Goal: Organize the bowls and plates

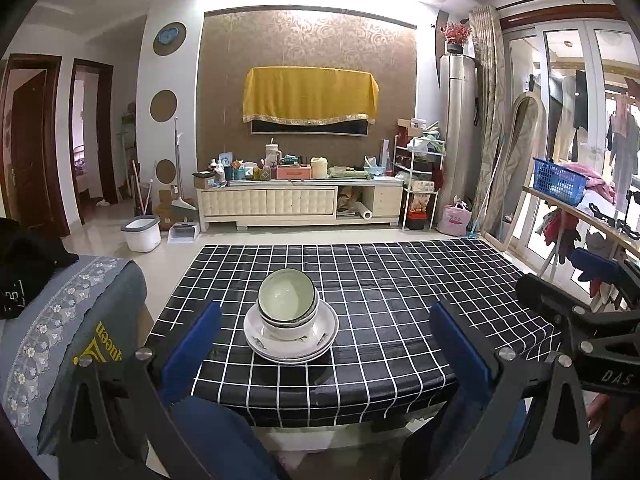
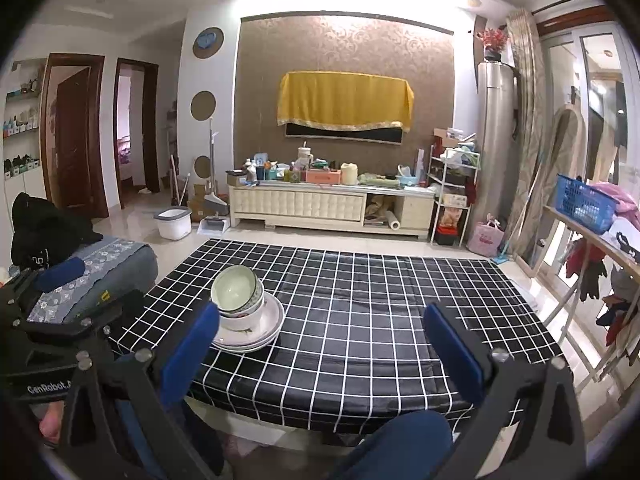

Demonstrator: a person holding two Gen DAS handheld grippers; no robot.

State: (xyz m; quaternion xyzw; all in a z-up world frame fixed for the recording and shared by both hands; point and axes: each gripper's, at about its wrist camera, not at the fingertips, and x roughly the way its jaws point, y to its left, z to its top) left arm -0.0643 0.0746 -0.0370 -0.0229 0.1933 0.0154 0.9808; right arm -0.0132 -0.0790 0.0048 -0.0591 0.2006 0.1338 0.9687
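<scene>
A stack of white plates [image 1: 291,346] [image 2: 256,334] rests on the black grid-patterned table [image 1: 380,292] [image 2: 360,300]. Nested bowls [image 1: 289,300] [image 2: 239,294] sit on the plates, the top one tilted with a pale green inside. My left gripper [image 1: 326,340] is open, held back from the table's near edge, with the stack seen between its blue pads [image 1: 192,344]. My right gripper [image 2: 322,340] is open too, with the stack just beyond its left pad [image 2: 192,346]. Each gripper shows at the edge of the other's view. Nothing is held.
A blue-grey covered sofa arm [image 1: 60,320] [image 2: 100,264] with black clothing stands left of the table. A wooden rack with a blue basket [image 1: 558,180] [image 2: 584,200] is on the right. A cluttered TV cabinet [image 1: 300,200] lies beyond the table. My knees [image 2: 400,440] are below.
</scene>
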